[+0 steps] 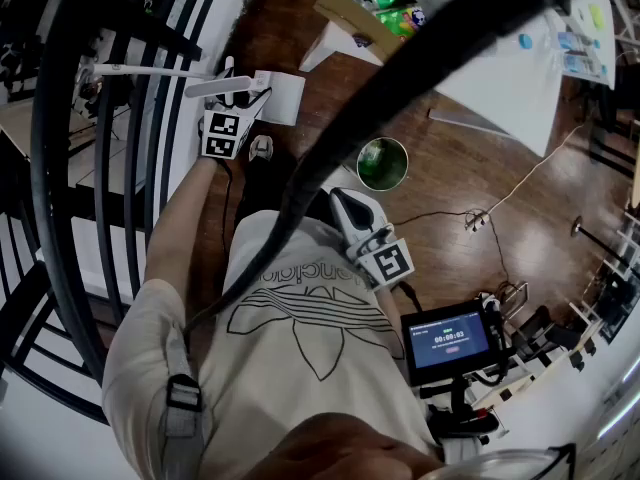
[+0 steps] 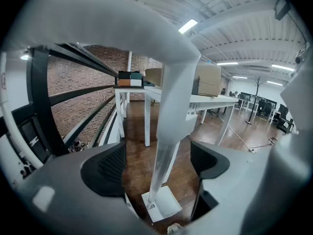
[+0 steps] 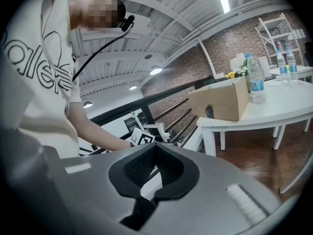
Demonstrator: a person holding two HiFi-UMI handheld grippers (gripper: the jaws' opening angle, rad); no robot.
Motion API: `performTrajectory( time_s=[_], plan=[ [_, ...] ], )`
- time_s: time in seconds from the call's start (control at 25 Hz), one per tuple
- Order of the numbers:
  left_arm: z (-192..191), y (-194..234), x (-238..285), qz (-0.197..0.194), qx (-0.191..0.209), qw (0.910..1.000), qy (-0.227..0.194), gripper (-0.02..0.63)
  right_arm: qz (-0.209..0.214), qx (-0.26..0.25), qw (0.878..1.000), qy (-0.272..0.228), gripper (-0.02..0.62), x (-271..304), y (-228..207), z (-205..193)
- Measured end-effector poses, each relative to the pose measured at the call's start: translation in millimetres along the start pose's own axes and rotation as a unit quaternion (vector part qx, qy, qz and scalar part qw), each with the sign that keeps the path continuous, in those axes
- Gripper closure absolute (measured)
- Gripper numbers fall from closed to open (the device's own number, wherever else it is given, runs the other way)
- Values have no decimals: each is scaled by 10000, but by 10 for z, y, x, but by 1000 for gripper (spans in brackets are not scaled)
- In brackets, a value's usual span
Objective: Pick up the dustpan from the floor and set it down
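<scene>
Beside the railing, the outstretched left arm tips the left gripper downward, its jaws spread wide on either side of the dustpan handle. The right gripper sits near the torso, jaws pressed together on nothing.

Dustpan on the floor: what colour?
The dustpan is white, pan and handle alike; the left gripper view shows it best.

White dustpan, green bin

White long-handled dustpan, standing upright, pan flat on wooden floor
</scene>
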State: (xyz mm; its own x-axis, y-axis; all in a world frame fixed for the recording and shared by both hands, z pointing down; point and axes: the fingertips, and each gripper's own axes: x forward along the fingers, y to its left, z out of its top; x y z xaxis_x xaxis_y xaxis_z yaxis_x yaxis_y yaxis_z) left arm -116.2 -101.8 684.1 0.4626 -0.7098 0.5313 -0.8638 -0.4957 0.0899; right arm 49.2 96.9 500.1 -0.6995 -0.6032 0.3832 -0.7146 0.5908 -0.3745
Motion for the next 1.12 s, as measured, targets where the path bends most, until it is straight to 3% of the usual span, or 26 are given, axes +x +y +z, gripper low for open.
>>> performTrajectory(
  time_s=[0.24, 0.32, 0.56, 0.8, 1.0, 1.12],
  plan=[
    [-56, 112, 210, 75, 150, 9999, 23, 168, -115, 77, 9999, 19, 594, 47, -88, -56],
    [-97, 106, 265, 60, 231, 9994, 257, 529, -205, 94, 9997, 5, 594, 27, -116, -68],
    [-13, 74, 262, 14, 12, 9978, 667, 538, -301, 116, 9994, -139, 594, 9, -175, -53],
    [612, -37, -299, 180, -230, 9990, 347, 537, -151, -44, 9984, -540, 594, 44, -240, 166],
    [1255, -184, -880, 264, -125, 9995, -91, 538, 63, -23, 9919, -1269, 594, 106, -451, 581],
    [1428, -329, -1114, 298, 50, 9994, -140, 538, 144, -93, 9903, -1378, 594, 62, -472, 679]
  ],
)
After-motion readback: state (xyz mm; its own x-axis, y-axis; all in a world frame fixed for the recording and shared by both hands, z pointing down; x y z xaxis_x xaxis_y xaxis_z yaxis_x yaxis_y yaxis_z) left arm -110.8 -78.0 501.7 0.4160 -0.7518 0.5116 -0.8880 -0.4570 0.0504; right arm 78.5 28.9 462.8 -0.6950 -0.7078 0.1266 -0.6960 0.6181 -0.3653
